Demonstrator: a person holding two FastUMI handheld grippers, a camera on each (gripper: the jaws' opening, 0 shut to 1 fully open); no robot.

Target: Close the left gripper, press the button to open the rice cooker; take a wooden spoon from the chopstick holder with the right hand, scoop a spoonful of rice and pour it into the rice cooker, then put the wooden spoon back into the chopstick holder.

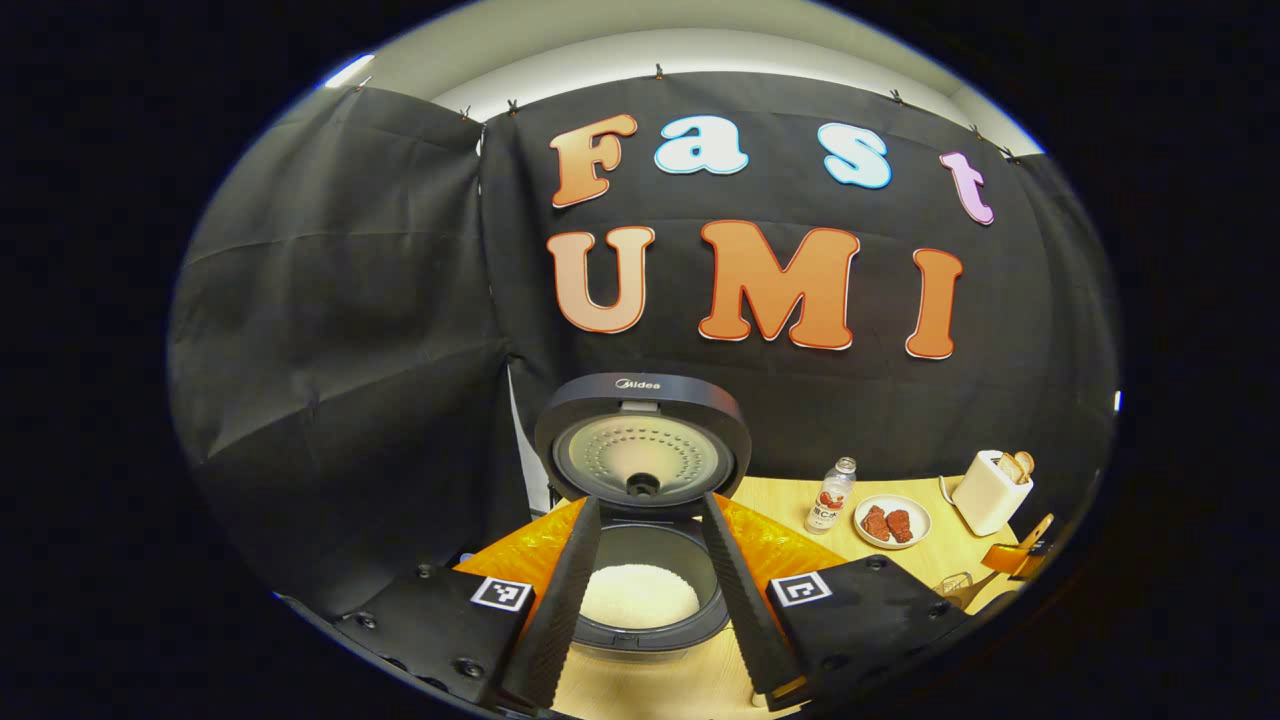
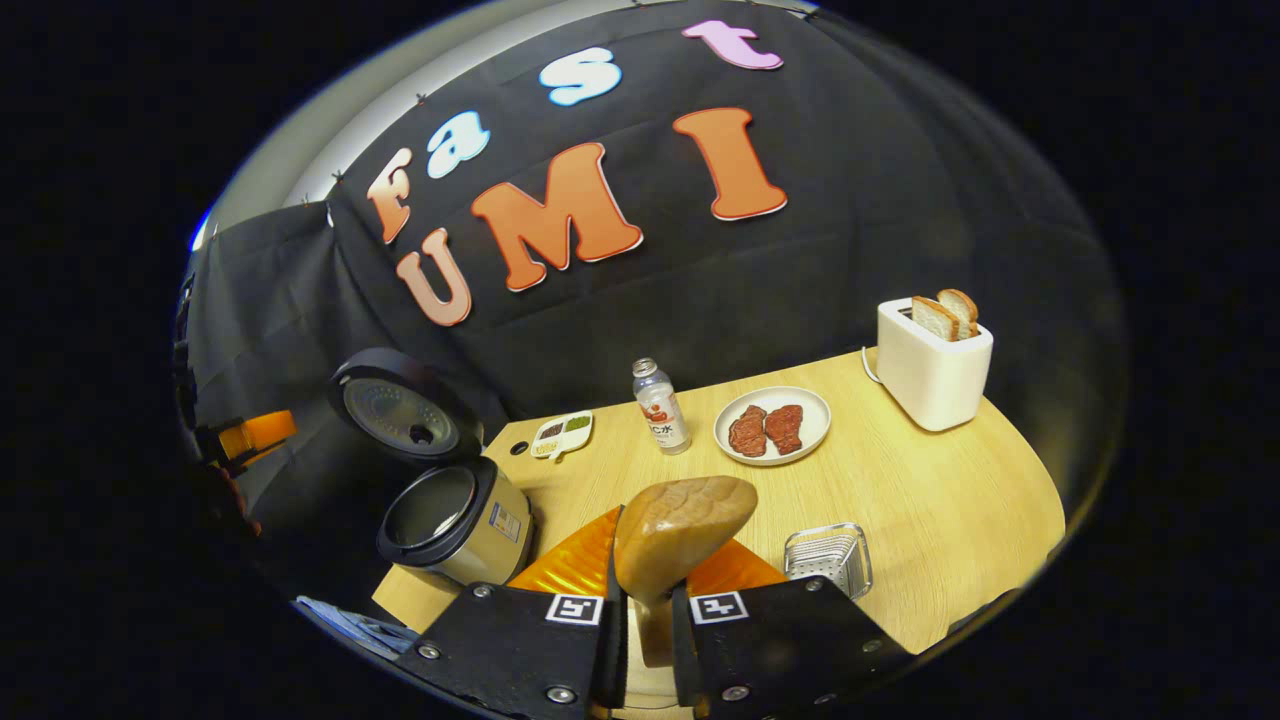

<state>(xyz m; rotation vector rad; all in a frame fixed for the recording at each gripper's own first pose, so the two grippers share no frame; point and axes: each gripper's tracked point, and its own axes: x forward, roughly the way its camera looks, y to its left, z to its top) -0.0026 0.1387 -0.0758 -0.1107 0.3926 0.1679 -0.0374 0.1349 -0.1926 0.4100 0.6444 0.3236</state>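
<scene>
Right gripper view: nearest of all, the right gripper has its jaws pinching the handle of the wooden spoon, whose bowl stands up just beyond them. Below them lies the pale wooden desk; just right of the jaws sits a small wire basket, to their left the rice cooker with its lid swung up. Beyond the jaws stand a small bottle and a plate of two brown pieces, a small sauce dish left of the bottle, and far right a white toaster holding bread. Black cloth walls the booth behind. In the left gripper view, the left gripper hangs tilted down with its jaws spread, framing the open rice cooker, where white rice lies in the pot between them; the raised lid stands just past the fingertips.
</scene>
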